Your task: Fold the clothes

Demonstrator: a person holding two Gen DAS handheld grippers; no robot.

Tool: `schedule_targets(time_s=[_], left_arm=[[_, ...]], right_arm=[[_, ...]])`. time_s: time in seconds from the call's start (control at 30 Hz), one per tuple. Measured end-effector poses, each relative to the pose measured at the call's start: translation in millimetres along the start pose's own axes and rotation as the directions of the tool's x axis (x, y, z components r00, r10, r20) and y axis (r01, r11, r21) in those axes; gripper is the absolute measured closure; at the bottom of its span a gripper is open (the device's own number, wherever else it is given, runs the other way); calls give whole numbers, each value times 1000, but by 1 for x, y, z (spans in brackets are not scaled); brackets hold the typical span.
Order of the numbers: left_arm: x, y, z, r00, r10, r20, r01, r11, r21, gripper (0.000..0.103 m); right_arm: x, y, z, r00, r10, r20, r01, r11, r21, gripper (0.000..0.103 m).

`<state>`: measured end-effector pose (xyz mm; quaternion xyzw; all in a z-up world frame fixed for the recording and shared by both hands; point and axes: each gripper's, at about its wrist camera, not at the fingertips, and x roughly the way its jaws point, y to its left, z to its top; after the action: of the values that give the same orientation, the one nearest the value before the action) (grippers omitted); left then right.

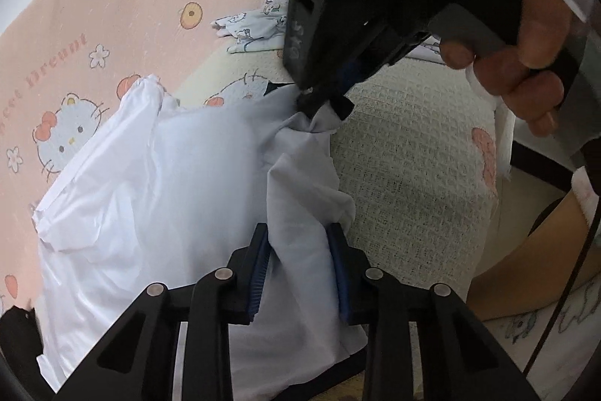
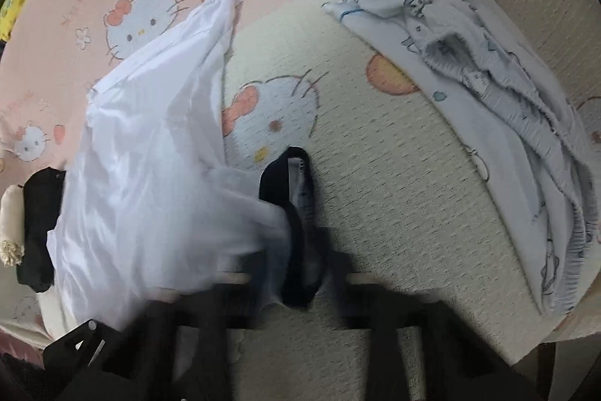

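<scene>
A white shirt (image 1: 150, 175) with a black neckband (image 2: 293, 175) lies crumpled on the bed. In the left wrist view, my left gripper (image 1: 298, 232) has its blue pads (image 1: 259, 269) closed on a bunched fold of the shirt's near edge. My right gripper (image 1: 325, 106) comes in from above in a person's hand (image 1: 526, 62) and pinches the shirt near its neck. In the blurred right wrist view, the right gripper (image 2: 300, 265) has the black neckband and white cloth caught between its fingers. The rest of the shirt (image 2: 150, 156) trails away to the left.
The bed has a pink cartoon-cat sheet (image 1: 94, 25) and a cream textured blanket (image 1: 413, 156). A pale printed garment (image 2: 469, 62) lies rumpled at the far right. A black cloth (image 2: 37, 232) sits at the left. The bed's edge (image 1: 526, 153) runs along the right.
</scene>
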<state>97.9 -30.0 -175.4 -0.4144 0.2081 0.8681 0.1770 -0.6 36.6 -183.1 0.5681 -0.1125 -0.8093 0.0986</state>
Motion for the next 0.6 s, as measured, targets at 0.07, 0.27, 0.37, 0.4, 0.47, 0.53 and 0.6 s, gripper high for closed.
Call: schedule_targets(time_s=[0.07,0.27,0.37,0.4,0.47,0.53,0.6], left_arm=[[-7,1,1,999,-50,9,51,999,-10,75],[-29,2,17,992,-111,62,114,992,-52,36],[-28,-7,23,995,-61,75,62,998,-9,36],[-26,-12,25,996,-40,75,38,999,16,36],[-21,-19,25,997,7,77,-12,998,63,36],[-12,-20,23,997,30,68,-37,995,95,37],[-7,-17,19,998,23,52,-29,994,108,56]], right_arm=[[-5,-6,1,1000,8,22,-9,999,30,98],[-19,-39,9,991,118,66,-128,977,172,98],[-21,-50,9,981,175,87,-190,956,223,98],[-23,-53,8,976,195,95,-212,948,237,98],[-26,-56,8,966,237,106,-258,929,267,98],[-27,-58,9,952,280,127,-306,906,293,98],[-27,-60,10,947,288,142,-318,898,304,98]])
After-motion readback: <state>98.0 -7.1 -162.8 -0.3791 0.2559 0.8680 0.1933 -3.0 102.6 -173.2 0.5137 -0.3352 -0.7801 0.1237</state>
